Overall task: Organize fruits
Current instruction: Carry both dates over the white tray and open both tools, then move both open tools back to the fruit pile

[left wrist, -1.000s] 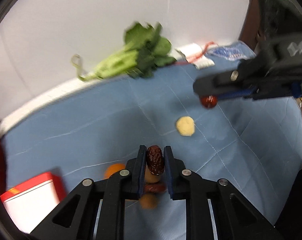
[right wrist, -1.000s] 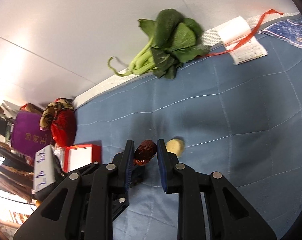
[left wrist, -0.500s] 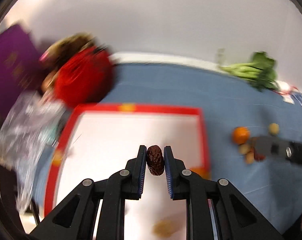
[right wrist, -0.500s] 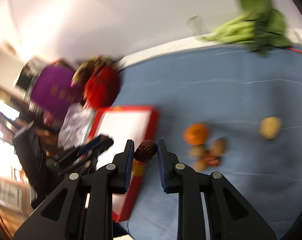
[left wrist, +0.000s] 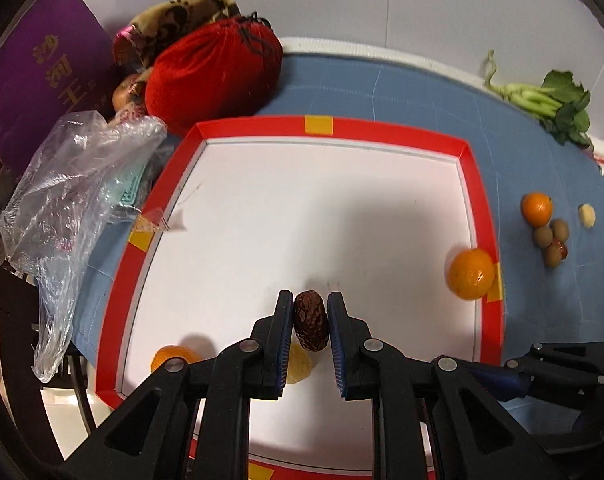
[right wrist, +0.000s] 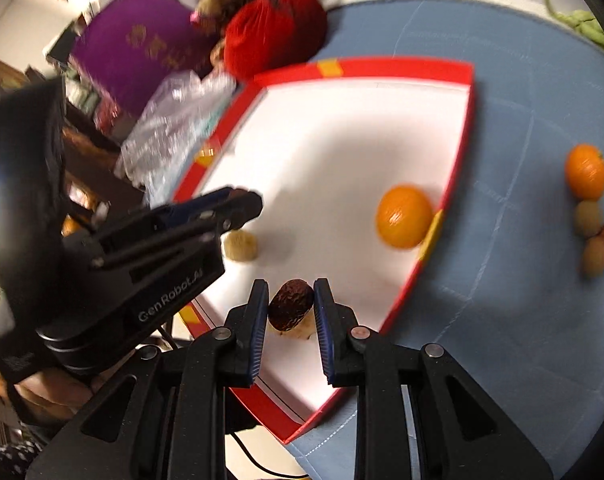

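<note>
A red-rimmed tray [left wrist: 382,128] with a white floor lies on the blue cloth. My left gripper [left wrist: 310,304] hangs over its near part, shut on a wrinkled dark red date [left wrist: 310,326]. My right gripper [right wrist: 290,296] is over the tray's near corner, shut on a second date [right wrist: 291,310]. Inside the tray lie an orange [left wrist: 472,274] by the right rim, another orange [left wrist: 169,358] at the near left, and a pale yellow lump [right wrist: 241,245]. To the right of the tray, on the cloth, sit one orange [left wrist: 536,209], a few brown longans [left wrist: 550,236] and a small yellow piece [left wrist: 586,215].
A red drawstring bag [left wrist: 213,76], a purple box [left wrist: 41,64] and a crumpled clear plastic bag [left wrist: 69,184] crowd the tray's left and far-left side. Leafy greens [left wrist: 550,100] lie at the far right by the wall. The tray's left side overhangs the table edge.
Both grippers have swung left from the loose fruit on the cloth to above the tray, each still holding its date. The views have rolled.
</note>
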Demonstrator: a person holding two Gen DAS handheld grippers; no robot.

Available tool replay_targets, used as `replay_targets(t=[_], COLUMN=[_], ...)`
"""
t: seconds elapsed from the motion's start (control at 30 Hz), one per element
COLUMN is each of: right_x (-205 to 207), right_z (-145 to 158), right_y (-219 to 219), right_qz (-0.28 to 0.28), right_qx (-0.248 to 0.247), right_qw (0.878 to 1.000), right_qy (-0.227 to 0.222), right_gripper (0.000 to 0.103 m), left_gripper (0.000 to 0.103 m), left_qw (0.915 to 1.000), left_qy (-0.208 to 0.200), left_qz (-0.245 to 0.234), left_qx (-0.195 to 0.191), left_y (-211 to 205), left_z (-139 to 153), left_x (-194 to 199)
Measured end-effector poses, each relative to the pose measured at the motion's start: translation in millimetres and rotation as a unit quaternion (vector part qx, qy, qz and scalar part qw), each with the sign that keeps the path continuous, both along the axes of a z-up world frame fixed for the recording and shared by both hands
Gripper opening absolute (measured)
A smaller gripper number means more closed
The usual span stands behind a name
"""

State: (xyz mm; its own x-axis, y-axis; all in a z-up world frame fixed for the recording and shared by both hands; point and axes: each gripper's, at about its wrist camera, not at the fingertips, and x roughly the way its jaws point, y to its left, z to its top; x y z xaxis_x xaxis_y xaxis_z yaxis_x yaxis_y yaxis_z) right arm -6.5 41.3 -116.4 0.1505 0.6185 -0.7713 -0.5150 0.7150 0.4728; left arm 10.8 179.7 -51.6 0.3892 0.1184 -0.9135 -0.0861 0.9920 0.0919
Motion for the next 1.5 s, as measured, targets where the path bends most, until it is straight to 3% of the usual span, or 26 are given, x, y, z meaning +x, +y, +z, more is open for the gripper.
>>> replay_targets(t=[0.23,0.37,0.53,0.63,0.77,0.93,1.03,1.2,1.37,1.5], right_x=[-4.0,-3.4,6.5,16.4,30.6,53.5,63.0,73.4,86.5,98.8], right_z=[-1.0,10.8,45.1,67.0,83.2,67.4,62.7,49.9,42.1,33.8], right_y=[9.5,2.5,-29.9,-74.4,-144.1,-208.0,-244.1,-264.9,-266.4,-257.3], right_qz=[0.016,0.017,-0.007,-0.059,-0.148,-0.249,-0.308,-0.346,-0.349,-0.341], right_qx=[-0.024,-0.019,-0.015,-0.001,0.018,-0.002,-0.007,-0.021,-0.028,-0.054], right_qw=[1.0,1.0,0.999,0.996,0.987,0.968,0.951,0.938,0.936,0.938], right_qy=[-0.009,-0.012,-0.038,-0.061,-0.06,-0.01,0.001,0.02,0.028,0.033], right_gripper=[0.023,0.028,0.03,0.039,0.041,0.042,0.042,0.042,0.042,0.042], left_gripper=[0.022,0.048,0.07,0.071,0.072,0.072,0.072,0.072,0.072,0.072], left_qw=[0.9993,0.9987,0.9974,0.9971,0.9958,0.993,0.9899,0.9876,0.9882,0.9879], left_qy=[0.031,0.032,-0.033,-0.06,-0.079,-0.084,-0.079,-0.062,-0.026,-0.008], left_qz=[0.022,0.04,0.05,0.03,-0.024,-0.083,-0.118,-0.144,-0.143,-0.15], left_qx=[-0.005,0.004,-0.04,-0.036,-0.04,-0.008,-0.007,-0.005,-0.048,-0.038], left_y=[5.1,2.2,-3.2,-24.1,-61.5,-110.9,-139.9,-171.1,-176.4,-183.2], left_z=[-11.8,-12.3,15.2,26.4,35.4,32.9,28.6,17.5,-1.9,-15.6], left_x=[5.7,9.4,14.1,18.9,25.3,31.8,37.4,63.5,82.6,92.6])
